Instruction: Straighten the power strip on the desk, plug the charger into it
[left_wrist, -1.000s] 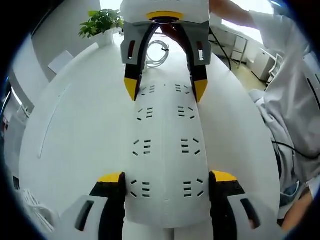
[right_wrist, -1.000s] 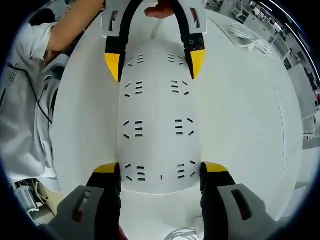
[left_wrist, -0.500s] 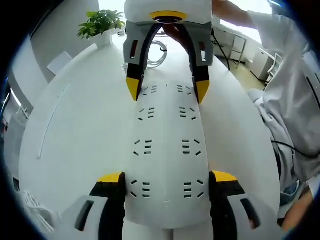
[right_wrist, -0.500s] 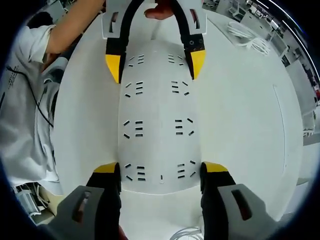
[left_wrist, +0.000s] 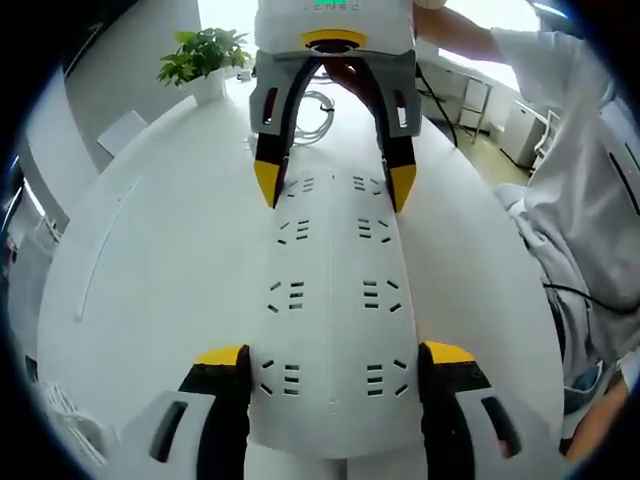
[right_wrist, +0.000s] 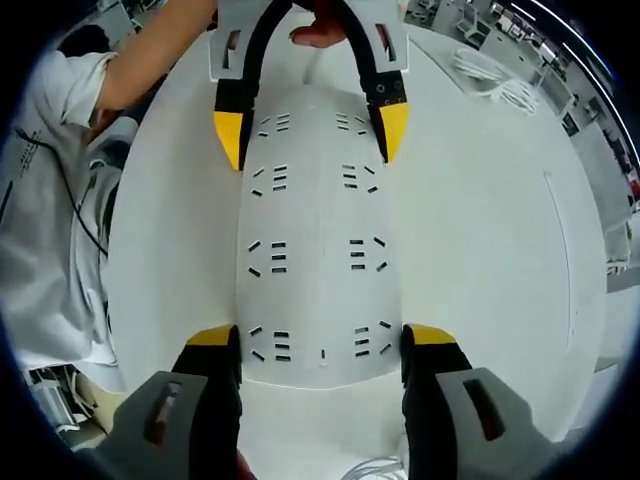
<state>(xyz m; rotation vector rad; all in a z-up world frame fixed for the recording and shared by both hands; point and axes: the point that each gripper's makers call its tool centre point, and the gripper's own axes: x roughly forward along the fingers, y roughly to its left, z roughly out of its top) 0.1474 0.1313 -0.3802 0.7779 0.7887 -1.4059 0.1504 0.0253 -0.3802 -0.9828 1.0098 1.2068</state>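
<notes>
- The power strip (left_wrist: 333, 300) lies flat on the white desk (left_wrist: 150, 260), and its long axis runs straight up the middle of both views, from one gripper to the other.
- The left gripper (left_wrist: 335, 375) straddles the strip's near end at the bottom of the left gripper view, a yellow-tipped jaw against each long side. It is open about as wide as the strip; whether it squeezes, I cannot tell.
- The right gripper (right_wrist: 318, 350) does the same at the opposite end, at the bottom of its own view (so each holds one end, facing the other).
- In each view the other gripper shows at the top centre, its jaws flanking the far end of the strip.
- Neither is nearer: both are at the strip, so any turn to straighten it would likely pivot between them.
- The left gripper view has a potted plant (left_wrist: 203, 55) at upper left and a coiled white cable (left_wrist: 310, 115) behind the far gripper, perhaps the charger's.
- The right gripper view instead shows a coiled white cable (right_wrist: 495, 78) at upper right and the person's sleeve (right_wrist: 50, 200) at left.
</notes>
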